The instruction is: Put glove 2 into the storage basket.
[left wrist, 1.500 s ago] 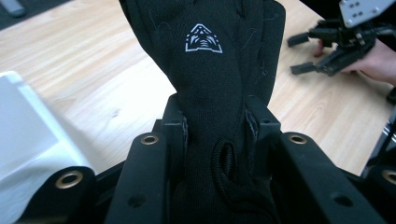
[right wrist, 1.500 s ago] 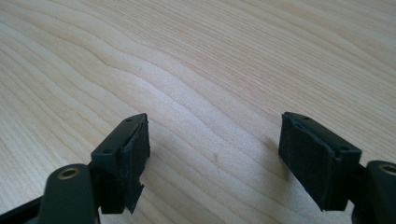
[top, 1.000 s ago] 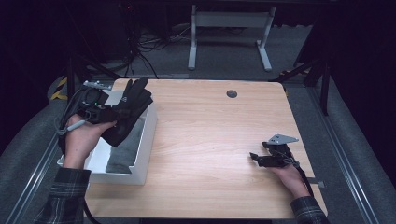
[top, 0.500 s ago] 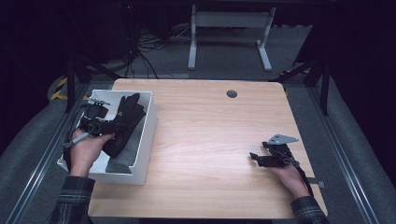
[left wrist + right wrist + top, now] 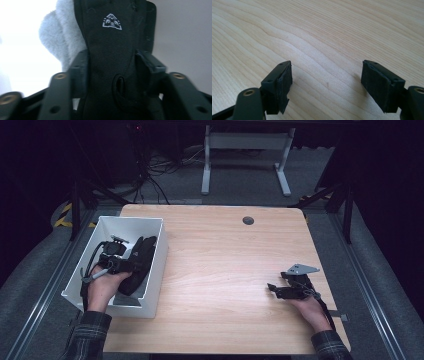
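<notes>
White bin (image 5: 150, 227): open-topped, rectangular, standing at the left edge of the wooden worktop (image 5: 220, 265). Black glove (image 5: 139, 265): lying lengthwise inside the bin along its right wall, partly draped against that wall; in the left gripper view it shows a small white triangular logo (image 5: 112, 21) and a pale grey fleecy lining (image 5: 57, 37) at one side. Left hand-held gripper (image 5: 122, 265): lowered into the bin, held from below by the person's left hand (image 5: 102, 287) in a plaid sleeve; its jaws have just been opening, and the glove remains between them, the pads (image 5: 79, 67) standing close against the fabric on both sides, whether pressing or merely alongside cannot be told. Right hand-held gripper (image 5: 274, 289): resting low over the bare worktop near its right edge, held by the person's right hand (image 5: 312, 310), jaws spread wide with bare wood grain between the pads (image 5: 378, 83), well apart from the bin.
</notes>
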A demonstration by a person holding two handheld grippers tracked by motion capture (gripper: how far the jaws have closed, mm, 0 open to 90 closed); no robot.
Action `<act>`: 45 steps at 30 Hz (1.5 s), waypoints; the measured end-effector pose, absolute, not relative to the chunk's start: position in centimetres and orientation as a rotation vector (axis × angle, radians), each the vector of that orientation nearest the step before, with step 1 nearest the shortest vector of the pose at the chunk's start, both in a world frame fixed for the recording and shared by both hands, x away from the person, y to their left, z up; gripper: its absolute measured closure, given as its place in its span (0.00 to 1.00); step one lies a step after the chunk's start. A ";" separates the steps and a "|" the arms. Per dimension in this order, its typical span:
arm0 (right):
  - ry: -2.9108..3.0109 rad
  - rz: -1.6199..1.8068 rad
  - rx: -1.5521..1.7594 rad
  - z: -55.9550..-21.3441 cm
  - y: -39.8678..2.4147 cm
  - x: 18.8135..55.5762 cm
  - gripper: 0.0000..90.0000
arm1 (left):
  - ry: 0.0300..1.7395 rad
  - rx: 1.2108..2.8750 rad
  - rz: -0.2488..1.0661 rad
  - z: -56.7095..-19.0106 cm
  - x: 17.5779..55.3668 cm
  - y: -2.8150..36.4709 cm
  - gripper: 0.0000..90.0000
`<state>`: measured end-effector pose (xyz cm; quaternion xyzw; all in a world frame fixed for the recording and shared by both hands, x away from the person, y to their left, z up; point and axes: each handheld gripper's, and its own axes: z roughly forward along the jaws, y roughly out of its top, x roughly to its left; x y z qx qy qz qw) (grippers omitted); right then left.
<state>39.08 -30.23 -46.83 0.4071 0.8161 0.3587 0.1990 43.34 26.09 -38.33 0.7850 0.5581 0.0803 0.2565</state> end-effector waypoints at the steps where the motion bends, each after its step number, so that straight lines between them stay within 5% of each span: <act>1: 2.282 1.003 1.139 -46.8 -30.2 39.1 0.28 | 1.514 2.130 0.218 -38.3 43.3 26.1 0.42; 5: 2.282 1.003 1.139 -46.8 -30.2 39.1 0.29 | 1.494 2.109 0.244 -37.6 43.3 26.4 0.33; 17: 2.281 1.002 1.140 -46.8 -30.2 39.1 0.28 | 1.322 2.048 0.279 -33.0 42.4 25.5 0.27; 45: 2.284 1.001 1.136 -46.8 -30.2 39.0 0.28 | 0.952 2.099 0.194 -32.7 40.2 11.9 0.25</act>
